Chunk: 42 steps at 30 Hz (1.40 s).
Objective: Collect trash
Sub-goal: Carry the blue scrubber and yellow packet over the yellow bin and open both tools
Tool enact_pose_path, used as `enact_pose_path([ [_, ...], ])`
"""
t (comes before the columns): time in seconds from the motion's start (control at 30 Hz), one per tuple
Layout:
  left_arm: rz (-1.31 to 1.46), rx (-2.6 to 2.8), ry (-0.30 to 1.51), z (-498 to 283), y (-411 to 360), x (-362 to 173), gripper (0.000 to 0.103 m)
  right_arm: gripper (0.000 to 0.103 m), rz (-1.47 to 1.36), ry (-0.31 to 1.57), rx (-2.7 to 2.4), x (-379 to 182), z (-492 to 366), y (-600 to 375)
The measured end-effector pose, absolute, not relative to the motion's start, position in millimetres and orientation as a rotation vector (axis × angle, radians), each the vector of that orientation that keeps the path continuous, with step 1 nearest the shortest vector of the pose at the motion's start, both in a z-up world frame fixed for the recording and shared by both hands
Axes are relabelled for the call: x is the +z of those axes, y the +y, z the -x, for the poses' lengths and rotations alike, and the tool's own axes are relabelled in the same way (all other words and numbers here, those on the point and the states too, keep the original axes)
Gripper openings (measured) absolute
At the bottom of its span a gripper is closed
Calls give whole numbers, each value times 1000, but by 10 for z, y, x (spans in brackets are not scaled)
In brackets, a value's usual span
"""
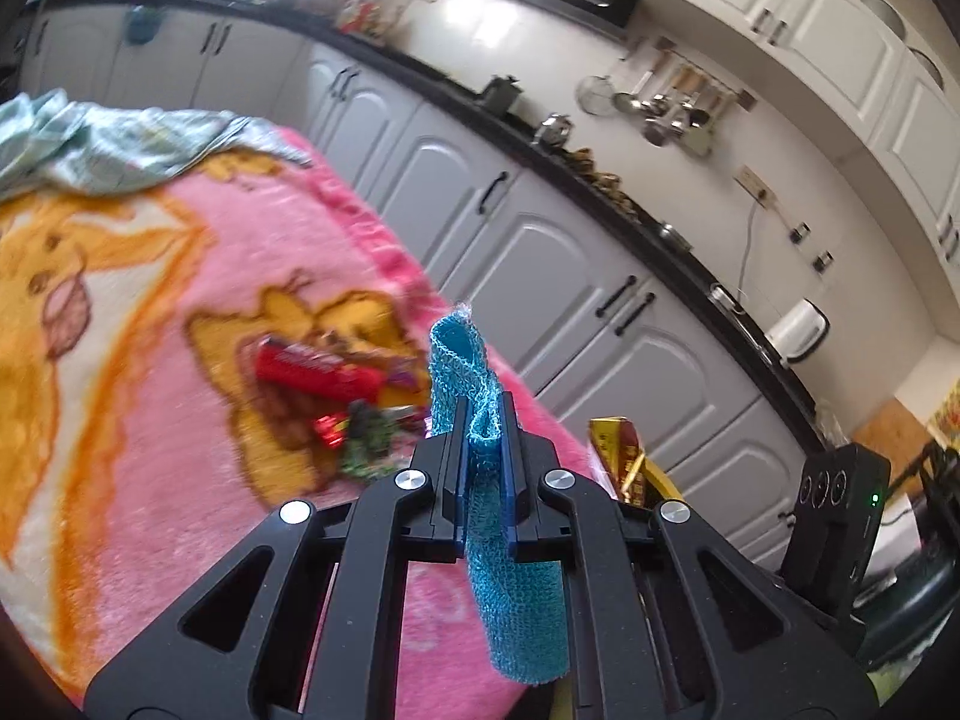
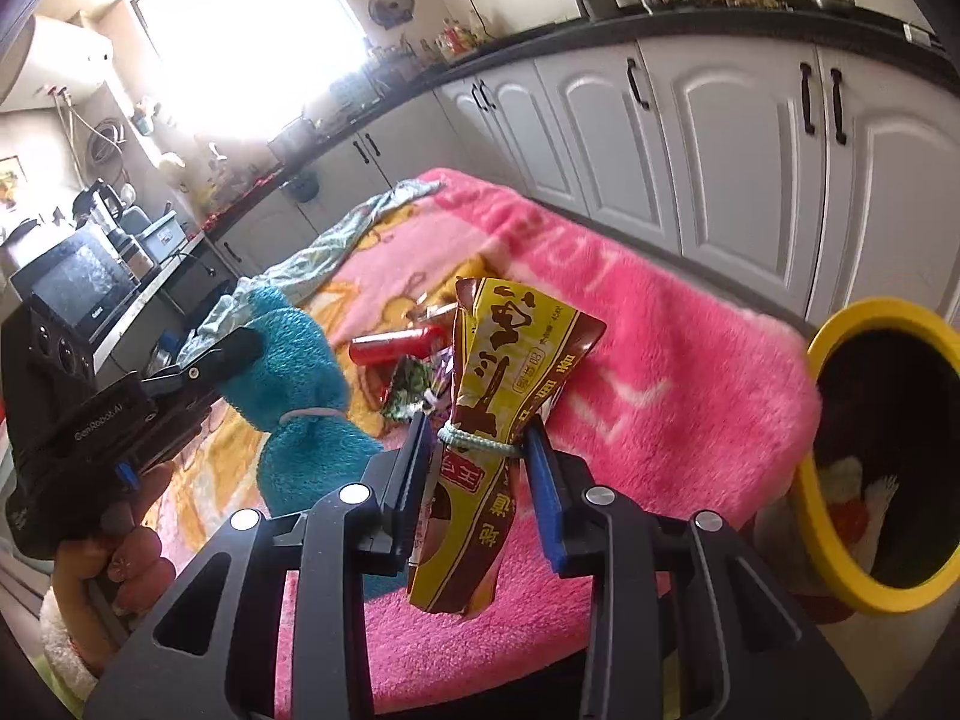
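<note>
Both hands are loaded, and the yellow bin (image 2: 840,546) sits just off the right-hand side of the right gripper (image 2: 480,438), low beside the edge of the pink blanket (image 2: 660,372). That is the relation everything turns on: the bin's dark mouth faces up and toward the tool, closer to the right hand than to the left.

The right gripper is clamped on a yellow-and-brown snack bag (image 2: 510,372), its two blue pads pressing the bag's waist where a pale cord ties it. The bag stands roughly along the fingers' line, top flaring forward past the tips, bottom hanging back beneath the jaws, clear of the blanket.

To the left of that tool, the left gripper (image 1: 483,420) is closed tight on a teal mesh cloth (image 1: 516,570), which is bunched and bound with a pale band in the right wrist view. Its upper end pokes up past the fingertips and the rest drapes down behind them. The person's hand (image 2: 120,558) grips the handle below.

Ahead of both tools, well beyond the tips, a red wrapper (image 1: 318,372) and a few small crumpled wrappers (image 1: 366,438) lie on the blanket, untouched.

My guess is the snack bag goes first: a short swing rightward and down puts it over the bin, while the left hand has the longer reach across.
</note>
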State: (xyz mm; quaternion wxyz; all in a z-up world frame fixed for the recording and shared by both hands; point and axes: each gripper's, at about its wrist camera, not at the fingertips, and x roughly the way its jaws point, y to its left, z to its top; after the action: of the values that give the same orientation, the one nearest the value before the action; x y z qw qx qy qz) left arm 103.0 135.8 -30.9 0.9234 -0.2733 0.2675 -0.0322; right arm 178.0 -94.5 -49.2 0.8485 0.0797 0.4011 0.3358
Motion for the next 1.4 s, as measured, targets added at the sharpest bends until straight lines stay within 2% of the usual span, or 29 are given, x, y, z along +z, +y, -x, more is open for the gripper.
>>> enact_pose_path([
  [0.7,442,-253,519,-1733,262,155,4,30,-285,737,571,-95,-2060,-2111],
  [1.13,344,-379,554,-2234,-734,145,4,30,-371,716,436,-175,-2226,-3022],
  [1.4,308,-411,575,-2448,-1092,46,4,30,-358,693,369,-222,-2262,-3349],
])
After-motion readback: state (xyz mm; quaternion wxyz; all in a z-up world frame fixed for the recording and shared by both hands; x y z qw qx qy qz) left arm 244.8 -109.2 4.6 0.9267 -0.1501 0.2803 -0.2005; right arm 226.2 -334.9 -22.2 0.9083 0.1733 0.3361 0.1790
